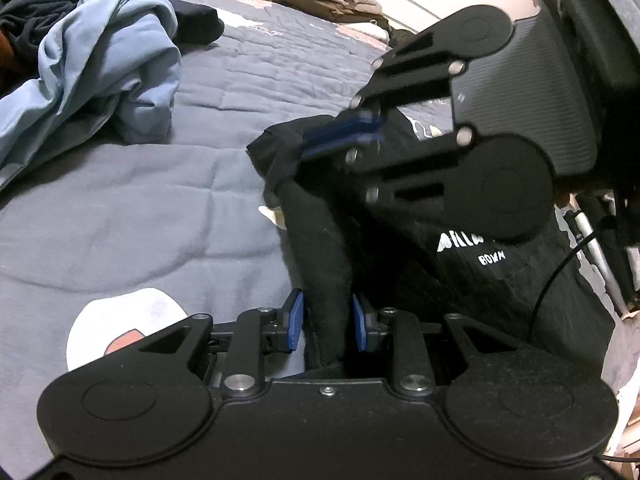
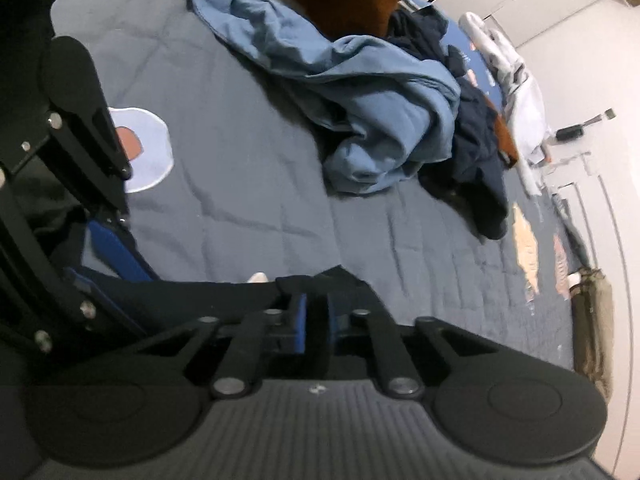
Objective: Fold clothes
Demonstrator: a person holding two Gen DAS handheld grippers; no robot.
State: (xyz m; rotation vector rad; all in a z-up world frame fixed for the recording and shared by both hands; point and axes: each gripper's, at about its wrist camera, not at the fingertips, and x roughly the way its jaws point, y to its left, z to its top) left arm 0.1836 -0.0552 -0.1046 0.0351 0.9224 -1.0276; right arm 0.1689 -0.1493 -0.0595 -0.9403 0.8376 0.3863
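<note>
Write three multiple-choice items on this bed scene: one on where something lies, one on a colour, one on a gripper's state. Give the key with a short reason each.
1. Where does the light blue garment lie?
A. Crumpled on the grey quilt
B. Hung on the wall
C. Between the right gripper's pads

2. What colour is the garment that both grippers hold?
A. Brown
B. Black, with white lettering
C. Light blue

3. How does the left gripper stand?
A. Wide open over bare quilt
B. Out of view
C. Closed on a fold of the black garment

Key: 1 A, it sits in a heap on the quilt, apart from both grippers. 2 B, the left wrist view shows dark cloth with white print. 3 C, the blue pads flank and press a ridge of black cloth; the right gripper pinches it too.
</note>
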